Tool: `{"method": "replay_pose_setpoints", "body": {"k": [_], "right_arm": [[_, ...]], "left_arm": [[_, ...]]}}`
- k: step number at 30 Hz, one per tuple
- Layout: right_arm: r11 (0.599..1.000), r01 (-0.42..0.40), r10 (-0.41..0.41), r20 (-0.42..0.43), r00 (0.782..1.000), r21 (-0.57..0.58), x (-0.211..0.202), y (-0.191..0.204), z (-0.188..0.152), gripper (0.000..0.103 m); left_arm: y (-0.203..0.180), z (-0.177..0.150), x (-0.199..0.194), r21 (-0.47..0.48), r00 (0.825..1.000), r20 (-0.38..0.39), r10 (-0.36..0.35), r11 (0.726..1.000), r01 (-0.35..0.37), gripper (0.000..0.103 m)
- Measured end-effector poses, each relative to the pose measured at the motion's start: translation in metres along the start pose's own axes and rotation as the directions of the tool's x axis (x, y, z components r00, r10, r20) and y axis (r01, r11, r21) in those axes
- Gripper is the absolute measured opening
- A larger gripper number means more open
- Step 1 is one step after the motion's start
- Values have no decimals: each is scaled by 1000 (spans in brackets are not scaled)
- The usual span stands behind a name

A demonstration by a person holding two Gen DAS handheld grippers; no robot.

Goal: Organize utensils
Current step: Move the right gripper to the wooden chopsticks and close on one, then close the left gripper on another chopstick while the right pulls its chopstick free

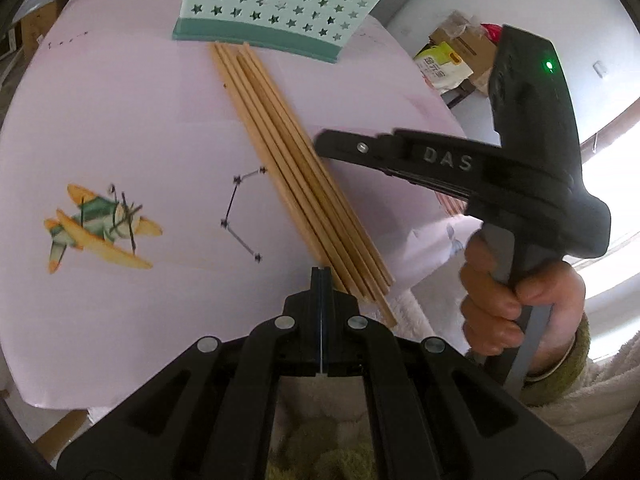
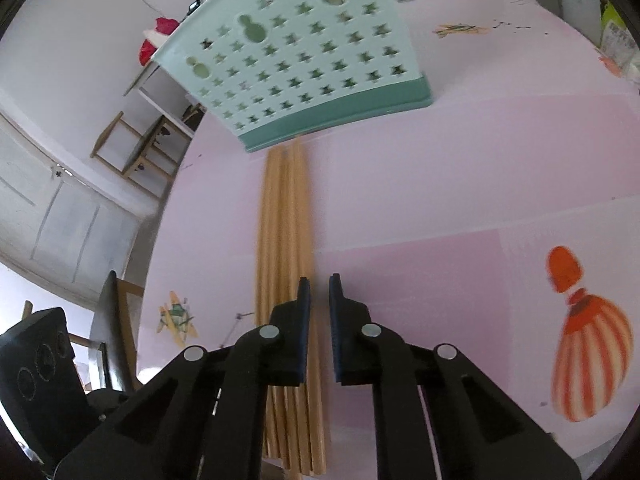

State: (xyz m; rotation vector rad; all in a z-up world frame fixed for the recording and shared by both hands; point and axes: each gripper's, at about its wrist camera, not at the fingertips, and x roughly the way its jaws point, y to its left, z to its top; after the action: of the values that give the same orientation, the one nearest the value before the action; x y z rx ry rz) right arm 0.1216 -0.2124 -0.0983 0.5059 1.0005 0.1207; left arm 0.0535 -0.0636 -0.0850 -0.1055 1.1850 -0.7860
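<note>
Right hand-held gripper (image 2: 319,282), parted, hovers over chopsticks (image 2: 285,236).

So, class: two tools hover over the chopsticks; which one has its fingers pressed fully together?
The left tool: its fingers meet with no gap. The right tool shows a clear gap above the wooden chopsticks.

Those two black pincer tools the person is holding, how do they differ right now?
The left gripper has its jaws pressed together, holding nothing; the right gripper has a narrow gap between its jaws. The left gripper sits at the near end of the chopsticks, just beside them; the right gripper hangs over the bundle further along, apparently not gripping it. Both are the same black design and point toward the green utensil holder.
</note>
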Motion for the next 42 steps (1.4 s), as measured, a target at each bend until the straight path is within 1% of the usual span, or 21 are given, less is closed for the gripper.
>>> {"method": "replay_pose_setpoints", "body": {"k": [4,9,12,14,17,19,21,24,27,31,32,33,34,36,37,39,40,42], "right_arm": [[1000,10,-10,3,1000,-25,-3,-4,1,10],[996,-15,14,-5,1000,-90,3,10,3,10],[990,7,-8,-4,1000,-143,7,20,4,10],[985,14,-15,-9,1000,-172,10,24,5,11],[976,40,-41,-1,999,-215,11,29,6,11],[969,80,-80,10,997,-235,11,28,6,9],[969,84,-82,16,996,-234,11,24,7,7],[969,93,-90,25,996,-227,9,19,9,7],[966,126,-119,44,992,-225,7,15,9,7],[971,124,-116,49,992,-204,4,8,9,7],[971,124,-117,50,992,-202,3,6,8,7],[973,122,-114,51,992,-197,2,6,8,7],[973,120,-112,52,992,-195,2,5,8,7],[972,125,-116,55,992,-197,2,5,8,7],[972,128,-119,56,991,-199,2,6,8,7],[971,132,-122,58,991,-199,1,5,8,7],[971,131,-122,58,991,-198,1,5,8,7],[972,129,-120,58,991,-195,1,5,8,7]], "left_arm": [[12,12,-8,-51,998,48,46,998,-43,0],[16,25,-16,-76,990,113,86,994,-78,8],[12,31,-18,-66,983,149,104,993,-95,12],[8,41,-15,-51,979,166,119,992,-112,16],[7,48,-16,-24,971,186,148,989,-146,17],[7,51,-14,-6,967,193,165,986,-167,18],[4,57,-4,8,964,196,180,983,-185,19],[1,62,3,36,953,200,227,971,-238,19],[-2,63,9,70,929,207,307,943,-327,19],[2,63,12,74,907,215,362,920,-385,19],[4,63,13,72,903,205,377,915,-398,19],[7,63,11,64,908,207,365,921,-385,19],[9,64,9,52,917,202,345,931,-361,19],[11,65,6,33,930,203,308,947,-320,19],[10,66,6,28,933,210,294,952,-306,19],[9,68,7,29,935,219,279,956,-292,20],[8,68,8,35,933,221,283,954,-298,22],[6,69,12,48,926,219,308,944,-325,23]]}}
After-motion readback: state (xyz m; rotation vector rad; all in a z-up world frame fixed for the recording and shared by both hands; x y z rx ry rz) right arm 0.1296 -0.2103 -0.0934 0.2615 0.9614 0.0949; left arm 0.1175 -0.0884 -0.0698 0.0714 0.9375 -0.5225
